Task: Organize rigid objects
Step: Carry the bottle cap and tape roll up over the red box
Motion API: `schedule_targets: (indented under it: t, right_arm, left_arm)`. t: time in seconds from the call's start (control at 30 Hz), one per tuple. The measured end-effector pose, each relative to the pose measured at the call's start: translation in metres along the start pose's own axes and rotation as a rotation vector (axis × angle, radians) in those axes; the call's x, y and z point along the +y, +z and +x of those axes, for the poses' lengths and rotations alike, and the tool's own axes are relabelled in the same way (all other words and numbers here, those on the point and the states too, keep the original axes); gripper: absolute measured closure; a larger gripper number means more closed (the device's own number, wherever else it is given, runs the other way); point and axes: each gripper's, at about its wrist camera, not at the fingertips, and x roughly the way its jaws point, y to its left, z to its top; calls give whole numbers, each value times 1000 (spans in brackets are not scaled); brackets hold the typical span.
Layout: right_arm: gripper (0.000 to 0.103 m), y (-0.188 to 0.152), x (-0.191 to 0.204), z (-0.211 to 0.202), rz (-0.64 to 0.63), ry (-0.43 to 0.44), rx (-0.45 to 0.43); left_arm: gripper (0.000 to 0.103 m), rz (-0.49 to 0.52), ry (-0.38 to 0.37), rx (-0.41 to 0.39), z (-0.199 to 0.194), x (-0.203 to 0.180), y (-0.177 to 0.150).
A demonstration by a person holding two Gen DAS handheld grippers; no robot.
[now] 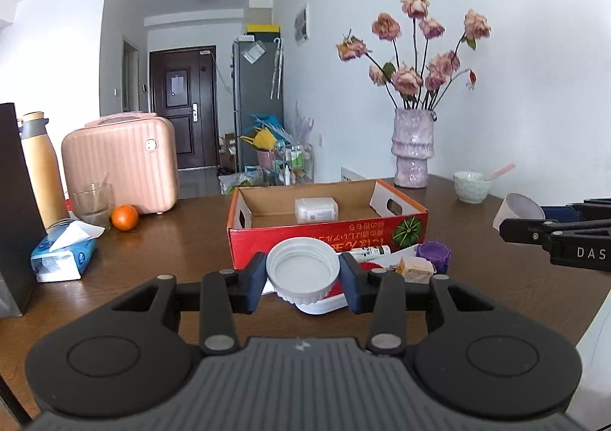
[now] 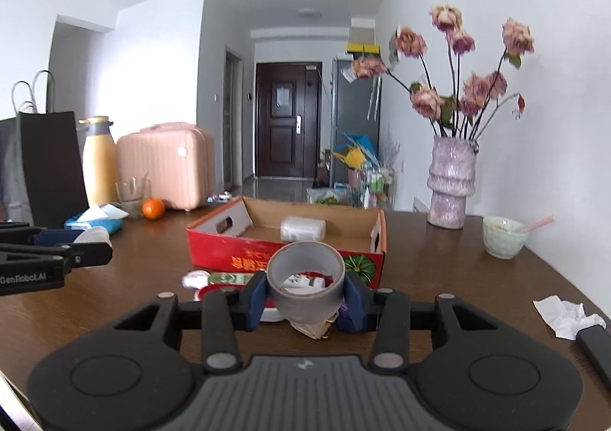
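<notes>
Lid [image 1: 303, 270] sits clamped between left tool [image 1: 303, 280] pads.

The red cardboard box [image 1: 328, 236] stands open-topped, nothing above it; only a small white plastic case [image 1: 316, 209] lies inside, leaving bare floor on both sides. In front of its near wall the way is cluttered — a purple cap [image 1: 433, 253], a tube [image 1: 368, 252], wrappers; bare table [image 1: 172, 244] lies left of the box; the vase [image 1: 412, 148] and bowl [image 1: 471, 186] crowd the far right corner.
</notes>
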Motion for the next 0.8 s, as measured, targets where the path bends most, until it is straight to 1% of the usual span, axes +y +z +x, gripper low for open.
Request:
schedule_targets:
  t: [0.2, 0.33, 0.4, 0.47, 0.57, 0.67, 0.73, 0.8]
  right_arm:
    - [60, -1, 10, -20, -12, 3, -17]
    - [60, -1, 11, -27, 0, 2, -29]
    - [60, 2, 11, -28, -4, 2, -32]
    - [60, 10, 9, -30, -5, 2, -53]
    - [60, 35, 0, -35, 29, 25, -101]
    - [60, 78, -6, -39, -5, 46, -146]
    - [60, 112, -8, -42, -47, 64, -173]
    - [60, 147, -10, -38, -84, 85, -174]
  left_arm:
    - [62, -12, 1, -25, -23, 2, -6]
    - [62, -22, 10, -32, -30, 6, -8]
    - [62, -20, 11, -34, -32, 8, -6]
    - [62, -14, 3, -48, -34, 10, 3]
    - [62, -8, -13, -103, -39, 22, 33]
    - [62, 20, -55, -144, -40, 41, 85]
    - [62, 71, -67, -166, -37, 53, 123]
    - [62, 137, -32, -189, -30, 63, 160]
